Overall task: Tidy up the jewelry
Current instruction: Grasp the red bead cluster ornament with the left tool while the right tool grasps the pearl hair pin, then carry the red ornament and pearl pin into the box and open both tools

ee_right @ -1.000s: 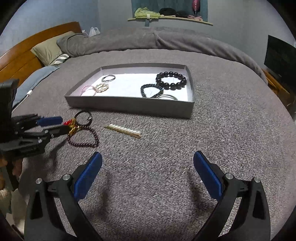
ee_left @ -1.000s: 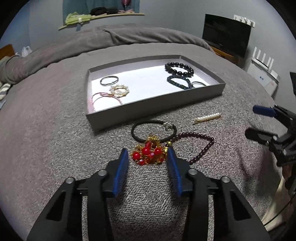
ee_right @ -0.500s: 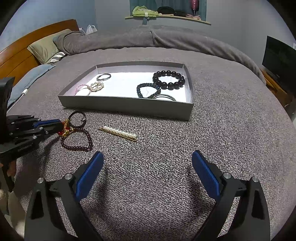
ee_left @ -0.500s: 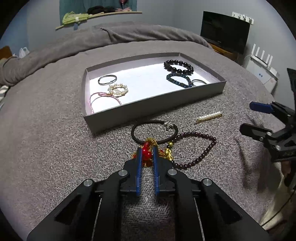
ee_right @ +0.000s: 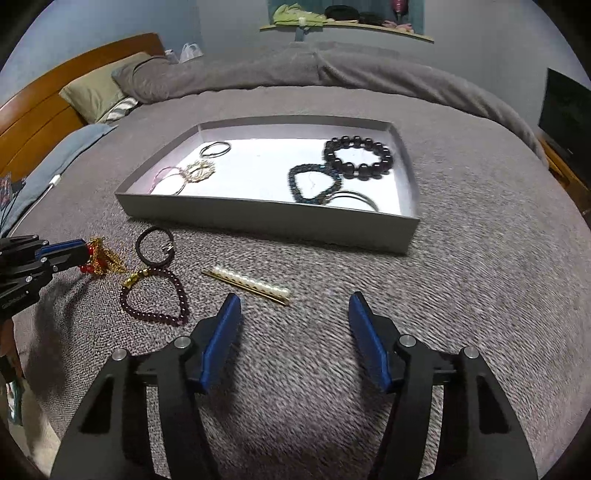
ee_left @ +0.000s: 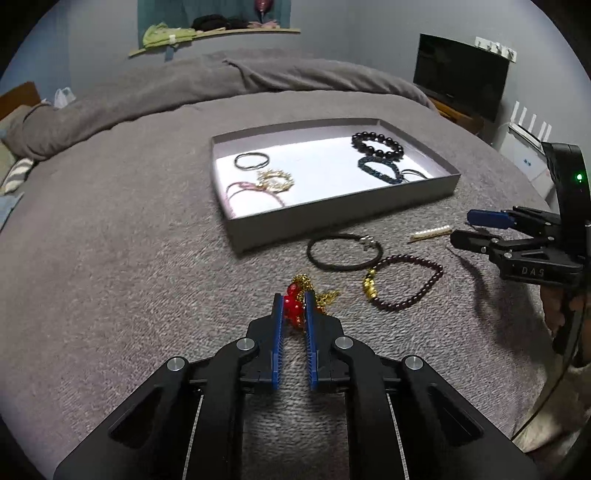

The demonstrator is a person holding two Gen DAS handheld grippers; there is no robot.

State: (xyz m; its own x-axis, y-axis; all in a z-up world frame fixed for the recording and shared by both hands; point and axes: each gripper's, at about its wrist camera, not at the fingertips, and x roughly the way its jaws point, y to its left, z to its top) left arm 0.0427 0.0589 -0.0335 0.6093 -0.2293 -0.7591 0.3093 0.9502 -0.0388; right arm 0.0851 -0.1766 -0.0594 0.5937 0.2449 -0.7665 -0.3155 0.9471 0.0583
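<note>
My left gripper (ee_left: pixel 294 300) is shut on a red-and-gold beaded piece (ee_left: pixel 293 302), lifted a little off the grey bed; it also shows in the right wrist view (ee_right: pixel 98 258). A grey tray (ee_left: pixel 343 205) beyond holds several bracelets and rings. On the bed lie a black cord bracelet (ee_left: pixel 343 251), a dark maroon bead bracelet (ee_left: pixel 406 284) and a pearl hair clip (ee_left: pixel 430 233). My right gripper (ee_right: pixel 293 306) is open and empty, just right of the pearl hair clip (ee_right: pixel 251 284).
The grey bedspread (ee_left: pixel 110 258) lies under everything. Pillows (ee_right: pixel 96 92) and a wooden headboard (ee_right: pixel 33 110) are at far left. A dark TV (ee_left: pixel 461 81) and a white router (ee_left: pixel 528 129) stand at the right. A shelf (ee_left: pixel 207 33) with clothes is on the back wall.
My left gripper closed on the red-and-gold piece and pulled it back and left, away from the other bracelets. My right gripper moved forward toward the pearl clip and narrowed a little.
</note>
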